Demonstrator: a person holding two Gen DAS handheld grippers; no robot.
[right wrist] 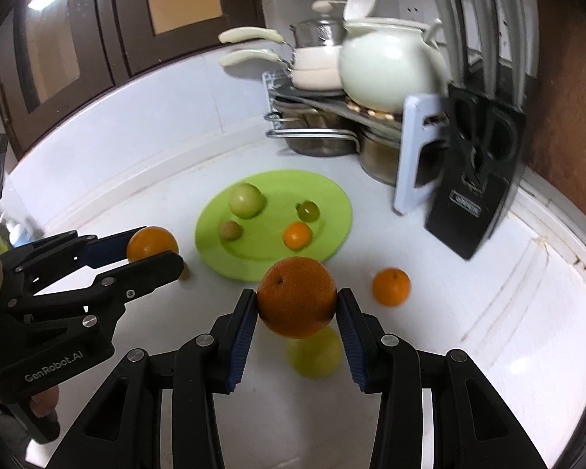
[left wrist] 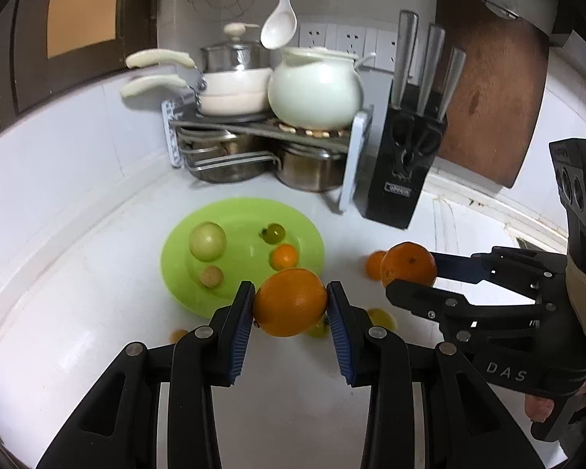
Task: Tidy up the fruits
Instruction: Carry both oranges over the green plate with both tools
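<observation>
Above the white counter [left wrist: 78, 312], each gripper's nearly closed fingers clamped one orange: left gripper [left wrist: 290, 303] one orange [left wrist: 290, 302], right gripper [right wrist: 297, 301] another orange [right wrist: 297, 297].

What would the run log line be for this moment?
left hand-held gripper: holding orange | right hand-held gripper: holding second orange | green plate: four fruits

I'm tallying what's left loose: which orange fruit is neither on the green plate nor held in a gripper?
The small orange lying alone on the white counter, right of the green plate. The other small one sits on the plate; the two big ones are gripped.
</observation>
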